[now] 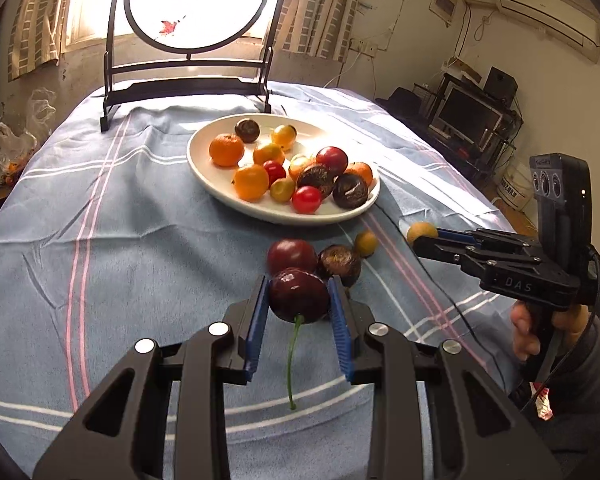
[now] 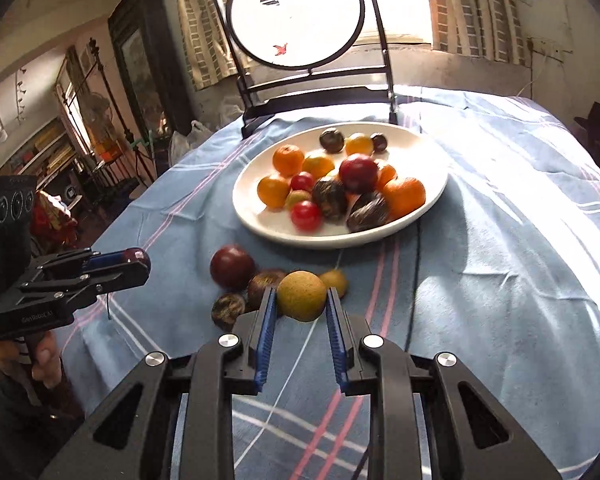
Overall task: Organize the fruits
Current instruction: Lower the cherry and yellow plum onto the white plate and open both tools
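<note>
My left gripper [image 1: 299, 300] is clamped on a dark cherry [image 1: 299, 295], stem hanging down between the blue pads; just past its tips a red plum [image 1: 291, 255] and a dark brown fruit [image 1: 339, 263] sit on the blue striped cloth [image 1: 120, 260]. My right gripper [image 2: 301, 300] is pinching a tan longan [image 2: 301, 295], jaws narrowed to its width; the white plate [image 2: 260, 220] piled with fruit lies ahead of both tips, and a second longan [image 2: 334, 281] lies just beyond the right pad.
</note>
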`<state>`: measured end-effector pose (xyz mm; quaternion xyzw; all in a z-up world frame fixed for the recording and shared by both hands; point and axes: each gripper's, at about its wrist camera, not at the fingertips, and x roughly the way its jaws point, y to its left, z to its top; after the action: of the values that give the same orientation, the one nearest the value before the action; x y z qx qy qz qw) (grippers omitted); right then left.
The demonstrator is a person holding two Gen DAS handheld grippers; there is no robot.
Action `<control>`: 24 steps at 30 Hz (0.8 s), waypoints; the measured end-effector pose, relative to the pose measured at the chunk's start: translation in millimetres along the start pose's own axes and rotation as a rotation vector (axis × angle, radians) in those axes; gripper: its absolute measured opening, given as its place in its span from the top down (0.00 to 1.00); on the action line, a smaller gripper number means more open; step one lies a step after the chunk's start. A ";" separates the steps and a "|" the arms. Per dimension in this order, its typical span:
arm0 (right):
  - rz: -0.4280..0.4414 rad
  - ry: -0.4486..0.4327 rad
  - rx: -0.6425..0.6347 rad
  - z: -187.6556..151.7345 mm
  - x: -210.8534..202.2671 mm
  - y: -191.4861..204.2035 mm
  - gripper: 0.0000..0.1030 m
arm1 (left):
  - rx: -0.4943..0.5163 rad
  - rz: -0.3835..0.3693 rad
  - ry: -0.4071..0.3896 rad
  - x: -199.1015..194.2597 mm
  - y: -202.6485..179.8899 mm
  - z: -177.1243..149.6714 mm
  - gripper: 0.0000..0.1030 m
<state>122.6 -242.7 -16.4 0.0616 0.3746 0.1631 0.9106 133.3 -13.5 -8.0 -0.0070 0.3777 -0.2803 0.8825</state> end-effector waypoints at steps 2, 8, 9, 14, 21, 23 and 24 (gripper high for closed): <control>-0.009 -0.032 0.001 23.7 -3.5 -4.3 0.75 | 0.021 0.002 -0.015 7.2 -6.6 21.6 0.72; -0.109 -0.054 0.004 95.5 36.9 -22.2 0.75 | 0.026 0.031 0.018 62.2 -7.3 81.1 0.71; -0.117 -0.050 0.012 104.1 47.5 -25.3 0.75 | 0.008 0.042 0.029 74.6 -2.4 88.1 0.71; -0.114 -0.035 0.035 126.3 84.7 -33.8 0.68 | -0.043 0.090 0.085 115.2 13.6 104.3 0.71; -0.091 -0.065 0.078 107.0 62.3 -36.2 0.59 | -0.057 0.100 0.015 87.2 14.2 101.3 0.36; -0.078 -0.068 0.073 89.6 45.3 -32.6 0.59 | -0.056 0.092 0.021 74.6 14.8 87.0 0.36; -0.084 -0.061 0.067 79.3 37.6 -30.6 0.59 | -0.046 0.092 0.027 68.9 13.7 77.6 0.36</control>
<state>211.1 -257.7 8.0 0.0812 0.3540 0.1100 0.9252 230.5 -51.8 -1.4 -0.0060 0.3956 -0.2307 0.8890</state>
